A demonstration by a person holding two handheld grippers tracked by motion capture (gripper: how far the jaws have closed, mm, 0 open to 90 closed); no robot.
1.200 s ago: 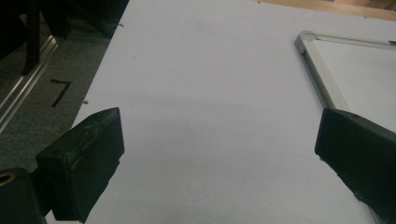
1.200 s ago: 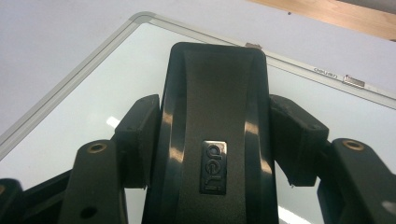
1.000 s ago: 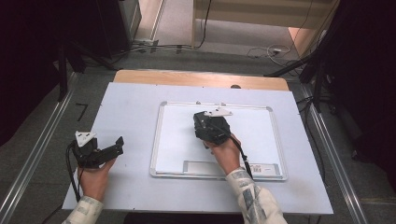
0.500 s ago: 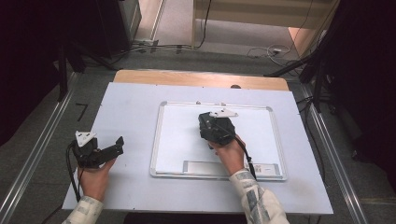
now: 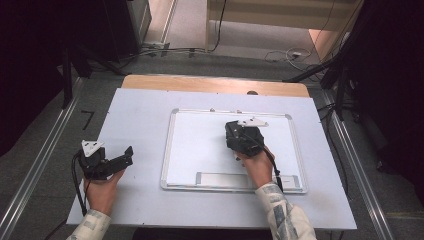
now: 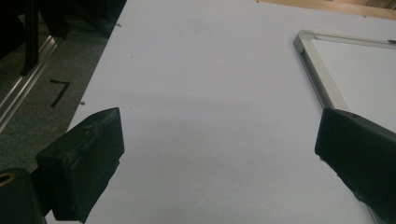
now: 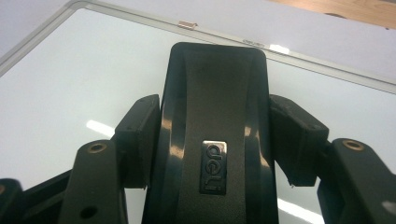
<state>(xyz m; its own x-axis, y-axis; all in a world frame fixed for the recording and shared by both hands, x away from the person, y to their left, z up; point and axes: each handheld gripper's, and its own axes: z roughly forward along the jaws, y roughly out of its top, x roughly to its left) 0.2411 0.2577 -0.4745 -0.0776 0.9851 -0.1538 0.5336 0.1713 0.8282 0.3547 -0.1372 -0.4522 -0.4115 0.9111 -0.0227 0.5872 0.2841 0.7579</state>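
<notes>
The right gripper (image 7: 212, 140) pinches a black eraser (image 7: 217, 116) from both sides, over the middle of the whiteboard (image 5: 200, 150). The left gripper (image 6: 219, 154) rests spread wide on the table (image 6: 205, 70), left of the board.

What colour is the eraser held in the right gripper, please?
Glossy black eraser, clearest in the right gripper view.

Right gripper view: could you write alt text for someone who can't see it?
A black whiteboard eraser with a small metal logo badge is clamped between the right gripper's two black fingers, held over a glossy whiteboard with a silver frame, which lies on a pale table.
</notes>
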